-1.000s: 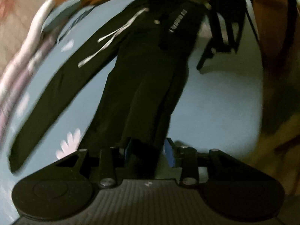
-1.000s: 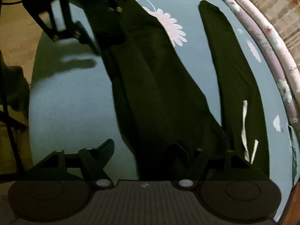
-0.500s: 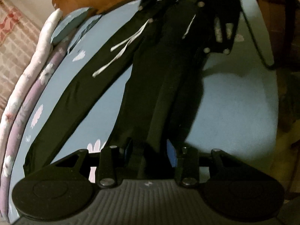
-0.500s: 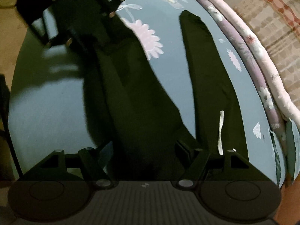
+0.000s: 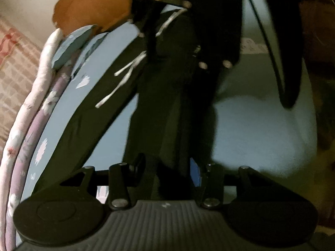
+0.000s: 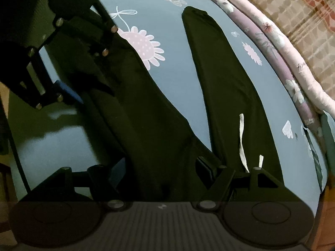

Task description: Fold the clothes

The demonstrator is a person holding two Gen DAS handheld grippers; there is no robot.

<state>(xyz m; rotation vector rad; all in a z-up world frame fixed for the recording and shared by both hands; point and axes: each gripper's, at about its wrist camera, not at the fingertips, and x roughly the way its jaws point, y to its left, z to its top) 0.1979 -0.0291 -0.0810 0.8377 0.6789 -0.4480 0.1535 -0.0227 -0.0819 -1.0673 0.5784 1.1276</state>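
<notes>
Since a second ago, the left gripper (image 5: 167, 167) has let its fingers widen; they are opening now, black cloth between them. The right gripper (image 6: 160, 167) has fingers spread wide around the waist cloth, pads not visibly pressing. The black drawstring trousers (image 6: 146, 108) lie on the pale blue flowered bed sheet (image 6: 261, 96), long axis running between the grippers, one leg splayed towards the pink quilt roll (image 6: 293, 62) along the bed's edge. Bare sheet lies open beside the nearer leg.
</notes>
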